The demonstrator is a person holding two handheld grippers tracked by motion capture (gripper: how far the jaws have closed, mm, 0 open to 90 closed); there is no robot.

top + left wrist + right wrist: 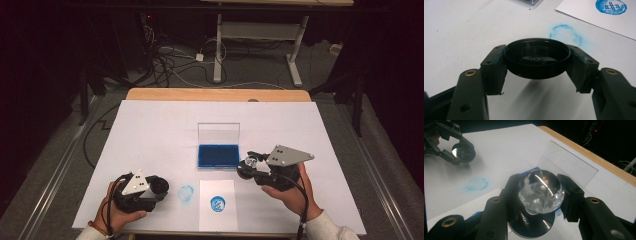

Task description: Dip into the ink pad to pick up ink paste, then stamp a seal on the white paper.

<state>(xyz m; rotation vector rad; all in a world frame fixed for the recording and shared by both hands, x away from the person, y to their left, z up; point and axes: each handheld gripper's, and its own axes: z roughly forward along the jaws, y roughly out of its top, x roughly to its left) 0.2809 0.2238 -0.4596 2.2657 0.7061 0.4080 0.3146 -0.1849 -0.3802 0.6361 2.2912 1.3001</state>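
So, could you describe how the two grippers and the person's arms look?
Both the left gripper and the right gripper are black, each topped by a grey three-cornered plate with small dark holes. Brass-coloured rivets sit on the jaws, and black cables trail back. Light sleeves cover the wrists; the left wrist wears a bracelet.

Two grippers over a white table sheet, an ink pad between them

The left gripper (pixel 159 187) at about 7 o'clock holds a black round cap (pixel 160 186); the right gripper (pixel 248 166) at 4 o'clock grips a clear-knobbed stamp (pixel 249 163) just beside the blue ink pad (pixel 218 155) (lid (pixel 218 133) standing up). At 6 o'clock lies a paper slip (pixel 216 205) bearing a blue print (pixel 217 203), a blue smudge (pixel 186 194) beside it.
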